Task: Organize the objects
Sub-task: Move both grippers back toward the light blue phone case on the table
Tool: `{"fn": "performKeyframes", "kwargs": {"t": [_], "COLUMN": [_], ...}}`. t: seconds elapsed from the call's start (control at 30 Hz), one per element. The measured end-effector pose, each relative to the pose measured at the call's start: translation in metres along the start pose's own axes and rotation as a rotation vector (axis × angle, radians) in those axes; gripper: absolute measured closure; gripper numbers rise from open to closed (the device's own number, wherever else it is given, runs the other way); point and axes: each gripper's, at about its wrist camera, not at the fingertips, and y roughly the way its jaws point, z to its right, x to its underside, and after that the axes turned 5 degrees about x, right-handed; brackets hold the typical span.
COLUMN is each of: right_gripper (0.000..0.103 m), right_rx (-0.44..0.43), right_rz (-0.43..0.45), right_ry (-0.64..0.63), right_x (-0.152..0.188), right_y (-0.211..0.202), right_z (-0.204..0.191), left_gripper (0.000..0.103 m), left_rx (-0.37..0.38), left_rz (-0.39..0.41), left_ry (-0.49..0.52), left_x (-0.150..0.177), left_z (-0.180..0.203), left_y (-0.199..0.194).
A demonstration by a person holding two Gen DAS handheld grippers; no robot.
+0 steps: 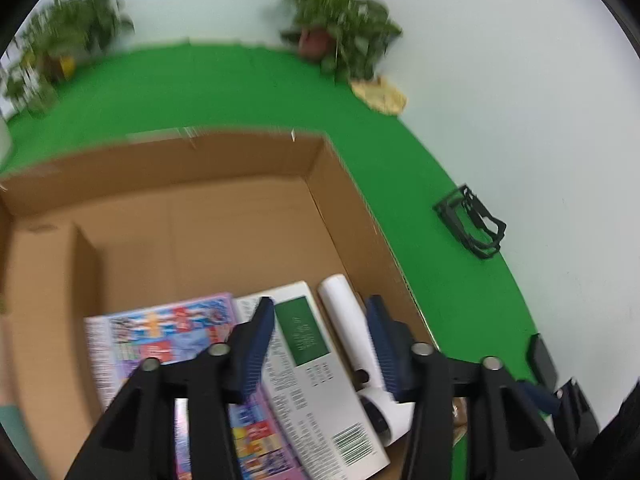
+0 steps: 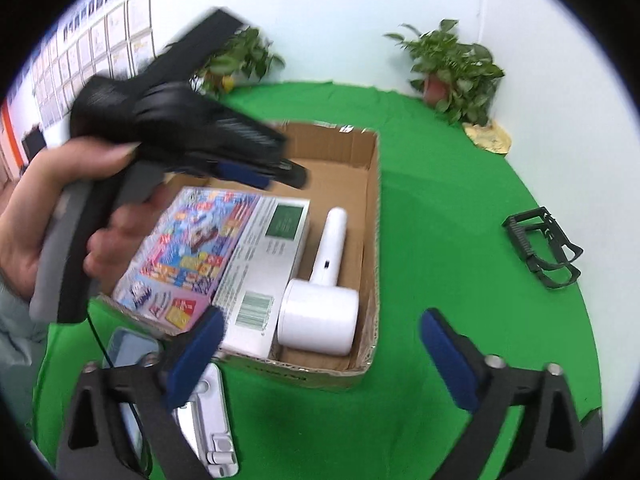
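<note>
- Green tabletop [image 2: 440, 240] carries a cardboard box [image 2: 372, 208] already holding a colourful box [image 2: 192, 248], a white carton [image 2: 264, 264] and a white hair dryer [image 2: 324, 300].
- Black frame [image 2: 540, 252] sits outside, seemingly left to pack.
- Left gripper [image 1: 320, 344] and right gripper [image 2: 320, 356] both gape, empty.

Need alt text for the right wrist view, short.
An open cardboard box on a green table holds a colourful box, a white-and-green box and a white hair dryer. The right gripper is open in front; the left gripper hovers above the box.
</note>
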Motion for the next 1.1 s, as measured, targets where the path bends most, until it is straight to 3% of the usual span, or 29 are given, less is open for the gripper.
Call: {"fn": "performKeyframes", "kwargs": {"t": [0.07,0.2,0.4,0.67,0.9,1.1], "right_gripper": [0.001,0.001,0.001,0.001,0.001,0.001], "right_rx": [-0.002,-0.032,0.014,0.036,0.033,0.046], "right_rz": [0.030,0.121,0.197,0.242,0.260,0.234], "right_ry": [0.028,0.068,0.099,0.120,0.111,0.105], "right_x": [0.003,0.017,0.038,0.065,0.076,0.086], "right_y": [-0.004,-0.022,-0.044,-0.077,-0.103,-0.106], "right_z": [0.003,-0.004,-0.034,-0.057,-0.072,-0.078], "left_gripper": [0.020,0.000,0.000,0.000,0.000,0.000], "left_rx": [-0.079,-0.204,-0.388,-0.543,-0.598,-0.556], "left_rz": [0.118,0.318,0.482,0.544,0.519,0.508], "left_ry": [0.055,0.116,0.083,0.107,0.098,0.060], "left_x": [0.013,0.052,0.124,0.213,0.253,0.268], "left_z": [0.009,0.022,0.031,0.041,0.060,0.065], "left_y": [-0.037,-0.103,-0.173,-0.235,-0.254,-0.252]}}
